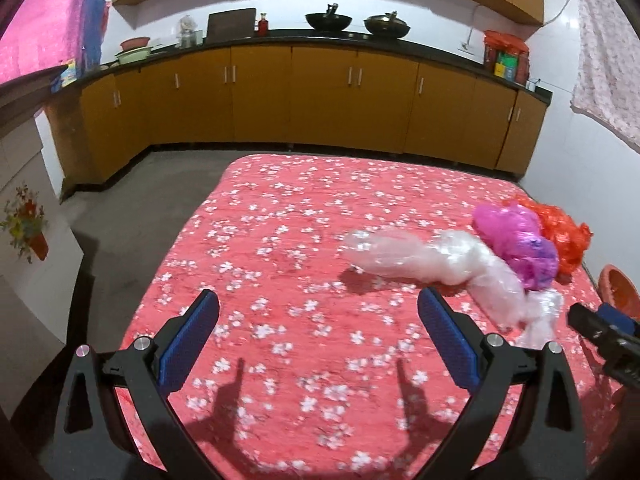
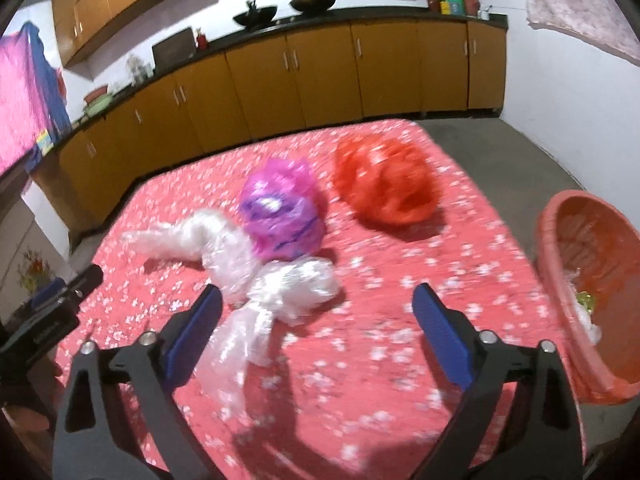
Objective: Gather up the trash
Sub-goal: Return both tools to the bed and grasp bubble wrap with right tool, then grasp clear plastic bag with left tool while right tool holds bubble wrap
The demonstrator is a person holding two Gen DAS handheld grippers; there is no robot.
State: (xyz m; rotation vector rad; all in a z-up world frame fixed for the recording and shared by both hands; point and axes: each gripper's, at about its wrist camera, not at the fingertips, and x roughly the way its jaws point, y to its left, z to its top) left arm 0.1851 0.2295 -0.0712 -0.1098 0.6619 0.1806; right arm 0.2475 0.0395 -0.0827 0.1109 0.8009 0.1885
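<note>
Clear plastic wrap (image 2: 256, 280) lies just ahead of the wide-spread right tool (image 2: 316, 312), beside a pink bag (image 2: 280, 216); left tool (image 1: 318, 322) gapes wide too.

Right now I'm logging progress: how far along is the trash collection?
Done: some scraps already lie in the orange plastic basket. In hand: nothing; the left gripper and right gripper are open. Left: the clear crumpled plastic wrap, pink plastic bag and orange-red plastic bag on the floral table.
</note>
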